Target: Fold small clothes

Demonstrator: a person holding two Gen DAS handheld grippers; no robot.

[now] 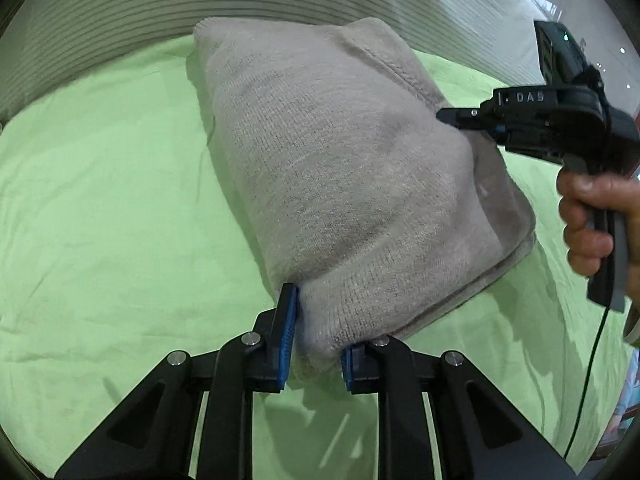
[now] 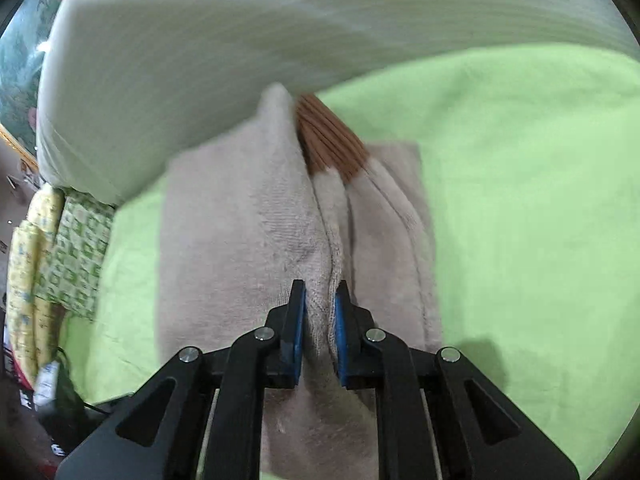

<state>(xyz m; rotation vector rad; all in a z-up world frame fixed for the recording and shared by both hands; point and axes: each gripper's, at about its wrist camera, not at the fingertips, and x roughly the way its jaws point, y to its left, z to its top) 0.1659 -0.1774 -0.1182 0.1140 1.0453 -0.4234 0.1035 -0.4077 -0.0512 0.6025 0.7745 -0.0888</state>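
Right now both my tongs are clamped on the same beige knit garment [image 1: 340,184], which lies on the green sheet [image 1: 100,200] approx. mid-bed, w/ the striped white pillow [image 1: 120,12] behind it at 12 o'clock.

Left gripper [image 1: 316,344]: jaws clenched on a bunched corner of the knit at 6 o'clock of the left wrist view; blue pads press the fabric from both sides. The cloth rises from that corner and runs away toward 12, so I judge it's lifted a bit, not flat.

Right gripper [image 2: 320,320]: jaws pinched on a ridge of the fabric, a fold or edge gathered between the pads. In the left view it comes in at 3 o'clock, my hand [image 1: 592,224] on its handle, tips touching the garment's far side edge.

A brown ribbed cuff or hem [image 2: 332,140] pokes out at 12 o'clock in the right view, tucked betw. layers.

Progress, my guess: garment already looks doubled, since layered edges show at 4 o'clock in the left view, so at least one fold is prob. done. Now I'm holding two points for the next fold. Left to do: carry it over, lay it flat, let go, smooth it. Can't tell if other clothes wait; none in view.
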